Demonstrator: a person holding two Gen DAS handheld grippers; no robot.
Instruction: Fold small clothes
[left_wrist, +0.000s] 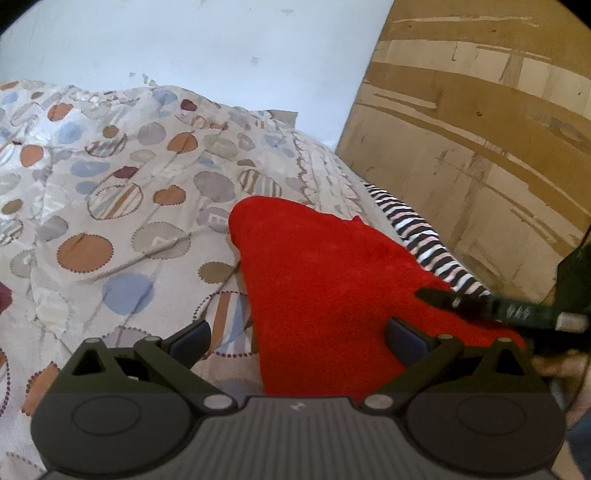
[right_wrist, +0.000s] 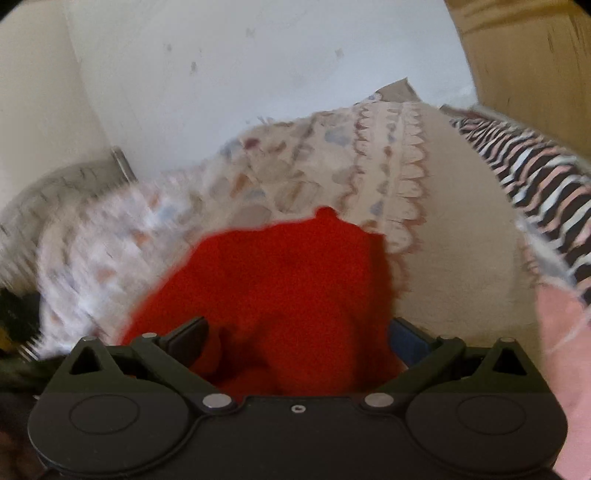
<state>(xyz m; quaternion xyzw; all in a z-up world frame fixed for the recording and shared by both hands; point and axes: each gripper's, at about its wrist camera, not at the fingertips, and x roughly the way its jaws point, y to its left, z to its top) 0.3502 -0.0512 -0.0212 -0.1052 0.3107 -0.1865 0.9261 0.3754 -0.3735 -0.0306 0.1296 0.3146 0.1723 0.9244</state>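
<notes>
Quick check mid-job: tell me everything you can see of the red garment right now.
The red garment is plain bright red, with a fuzzy, fleece-like surface and no visible print. It lies rumpled on the patterned bedspread, narrowing to a rounded end away from the cameras. Its near part sits between the wide-open fingers of both the left gripper and the right gripper; neither pinches it. One finger of the right gripper lies across its right edge. A striped cloth lies just beyond.
</notes>
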